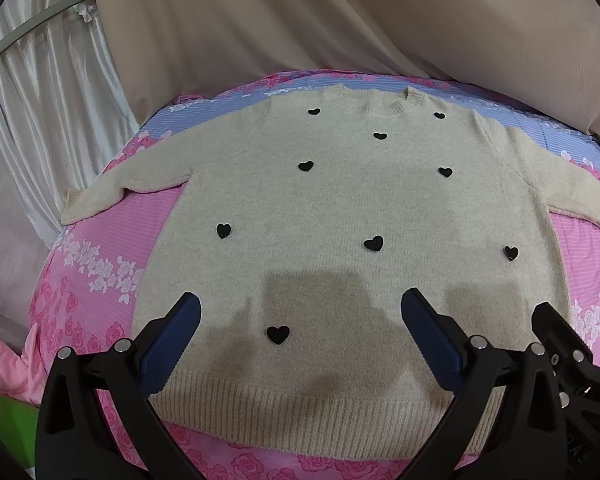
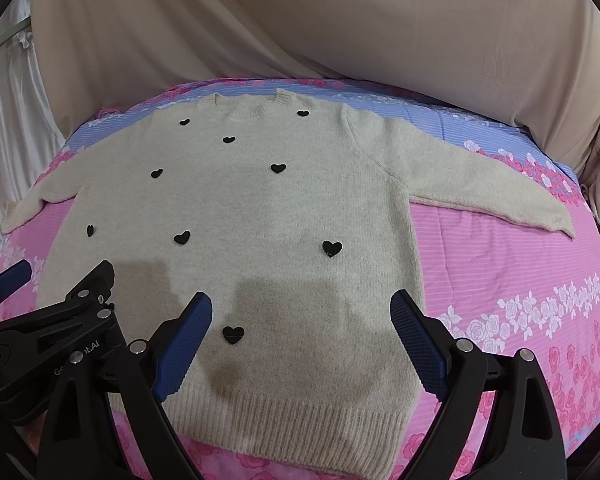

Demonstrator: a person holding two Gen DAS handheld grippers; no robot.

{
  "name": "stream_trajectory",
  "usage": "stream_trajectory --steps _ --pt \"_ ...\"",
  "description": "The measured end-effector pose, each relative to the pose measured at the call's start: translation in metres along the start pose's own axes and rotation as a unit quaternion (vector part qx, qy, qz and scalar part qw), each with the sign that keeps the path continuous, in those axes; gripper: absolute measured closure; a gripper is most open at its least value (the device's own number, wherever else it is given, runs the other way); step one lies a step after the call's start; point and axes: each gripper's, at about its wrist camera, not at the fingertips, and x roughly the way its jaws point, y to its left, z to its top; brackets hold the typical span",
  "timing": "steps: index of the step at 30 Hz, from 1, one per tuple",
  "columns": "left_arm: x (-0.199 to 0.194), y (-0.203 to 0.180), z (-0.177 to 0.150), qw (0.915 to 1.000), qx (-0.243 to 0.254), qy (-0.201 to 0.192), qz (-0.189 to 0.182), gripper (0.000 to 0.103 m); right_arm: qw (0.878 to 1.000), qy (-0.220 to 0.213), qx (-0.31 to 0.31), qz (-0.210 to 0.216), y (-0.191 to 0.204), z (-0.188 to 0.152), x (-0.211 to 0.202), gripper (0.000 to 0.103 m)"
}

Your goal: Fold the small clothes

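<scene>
**Two open claws above a flat sweater: starting the fold well**

Two claws hang over the lower part of the cream sweater (image 1: 340,208), and nothing is folded yet. The sweater lies spread flat, front up, on the bed (image 2: 500,264) with its pink and blue flowered cover; both sleeves are stretched out to the sides and the neck points away from the cameras. The left claw (image 1: 300,316) has its blue fingers (image 1: 428,332) wide apart and holds nothing. The right claw (image 2: 300,312) is the same, spread and empty, just above the ribbed hem (image 2: 292,412).

In my judgement the first step is to bring one sleeve over the body. For this, each claw should travel to its own side and take only the upper layers at the sleeve (image 2: 480,192) and the side edge, not the cover under it. The knit is soft and thick, so a shallow pinch may slip; a deeper bite is safer. Lifting low and laying the sleeve straight will keep the black hearts (image 1: 278,334) side smooth.
</scene>
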Motion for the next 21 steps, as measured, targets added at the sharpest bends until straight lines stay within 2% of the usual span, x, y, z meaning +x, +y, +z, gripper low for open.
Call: stream_trajectory --steps 18,21 --pt "0.015 -0.013 0.007 0.9998 0.004 0.018 0.002 0.005 1.0 0.024 0.004 0.01 -0.01 0.005 0.019 0.014" --pt "0.017 -0.007 0.013 0.9993 -0.026 0.021 -0.018 0.005 0.999 0.028 0.018 0.013 -0.03 0.009 0.031 0.014"
